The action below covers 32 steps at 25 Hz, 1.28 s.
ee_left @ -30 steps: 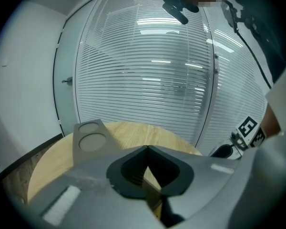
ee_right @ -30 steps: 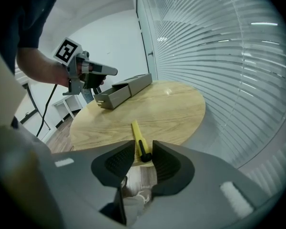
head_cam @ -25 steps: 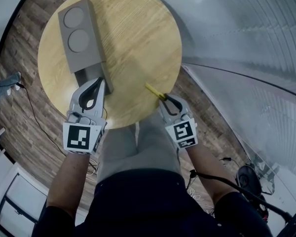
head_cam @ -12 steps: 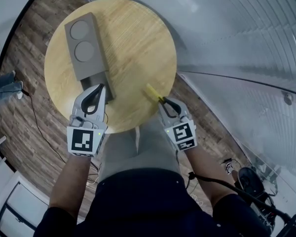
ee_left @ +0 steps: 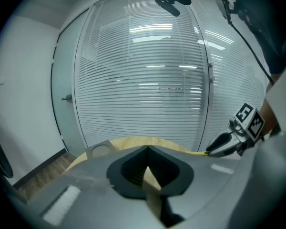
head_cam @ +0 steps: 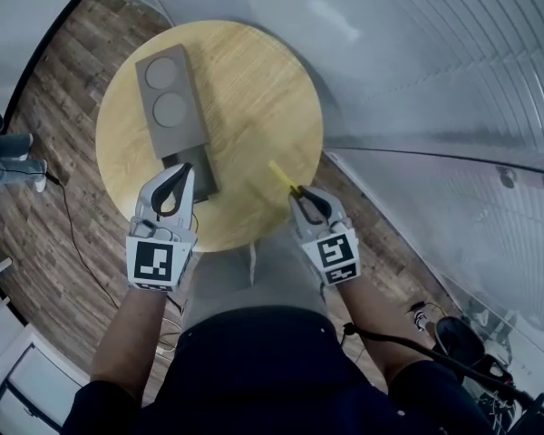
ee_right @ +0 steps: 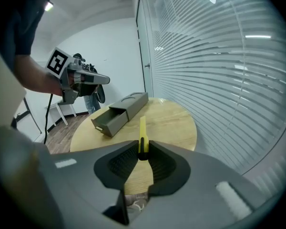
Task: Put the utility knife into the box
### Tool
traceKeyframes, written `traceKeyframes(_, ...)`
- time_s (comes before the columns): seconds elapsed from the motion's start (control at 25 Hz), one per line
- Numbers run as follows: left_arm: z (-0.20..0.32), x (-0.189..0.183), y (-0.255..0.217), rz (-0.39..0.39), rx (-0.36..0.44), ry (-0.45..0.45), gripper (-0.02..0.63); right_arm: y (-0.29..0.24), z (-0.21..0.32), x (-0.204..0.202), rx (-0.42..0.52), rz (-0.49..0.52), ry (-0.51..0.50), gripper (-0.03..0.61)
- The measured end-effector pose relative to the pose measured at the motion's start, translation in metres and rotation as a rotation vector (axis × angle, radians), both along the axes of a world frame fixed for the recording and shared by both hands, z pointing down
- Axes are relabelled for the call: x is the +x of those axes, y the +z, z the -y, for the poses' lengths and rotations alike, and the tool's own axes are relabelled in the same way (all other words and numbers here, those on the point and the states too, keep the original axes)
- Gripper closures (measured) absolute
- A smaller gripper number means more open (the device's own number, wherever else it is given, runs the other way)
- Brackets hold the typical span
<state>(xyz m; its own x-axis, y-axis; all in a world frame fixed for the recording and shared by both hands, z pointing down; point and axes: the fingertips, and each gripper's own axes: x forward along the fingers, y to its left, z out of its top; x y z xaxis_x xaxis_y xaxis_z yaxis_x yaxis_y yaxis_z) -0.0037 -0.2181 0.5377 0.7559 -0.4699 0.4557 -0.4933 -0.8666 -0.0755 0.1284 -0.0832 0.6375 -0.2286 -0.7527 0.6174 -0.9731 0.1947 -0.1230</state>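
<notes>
While the right gripper point(head_cam: 298, 194) is clamped on the dark butt end of the slim yellow plastic utility knife point(head_cam: 279, 174), its jaws having just been closing onto it, the step in hand looks to be carrying the knife across to the box. The knife sticks out ahead of the gripper and appears lifted clear of the round light-wood worktop point(head_cam: 254, 89), near its front edge.

Because the grip is at the very end, the long body could pivot. It is best kept level, turned to lie along the drawer's length, and lowered inside before the jaws let go.

The left gripper point(head_cam: 187, 169), jaws together with nothing between them, hangs just over the drawer's near end and could steady it.

The long grey rectangular box point(head_cam: 172, 107) lies on the worktop's left part. Its sliding drawer point(ee_right: 105, 120) is pulled out toward the person, and the part that shows looks empty. Two shallow round recesses on the box's top also hold nothing.
</notes>
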Motion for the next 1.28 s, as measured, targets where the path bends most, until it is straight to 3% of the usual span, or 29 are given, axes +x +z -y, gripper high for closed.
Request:
traceKeyframes(0.88,0.005,-0.043,-0.129,-0.153,0.107,-0.079,0.607,-0.143,0.016,-0.021,0.18,0.023,-0.031,0.504)
traceKeyframes(1.28,0.011,-0.052,-0.172,-0.221,0.181,-0.092,0.607,-0.183,0.021,-0.029,0.256,-0.025,-0.065,0.504)
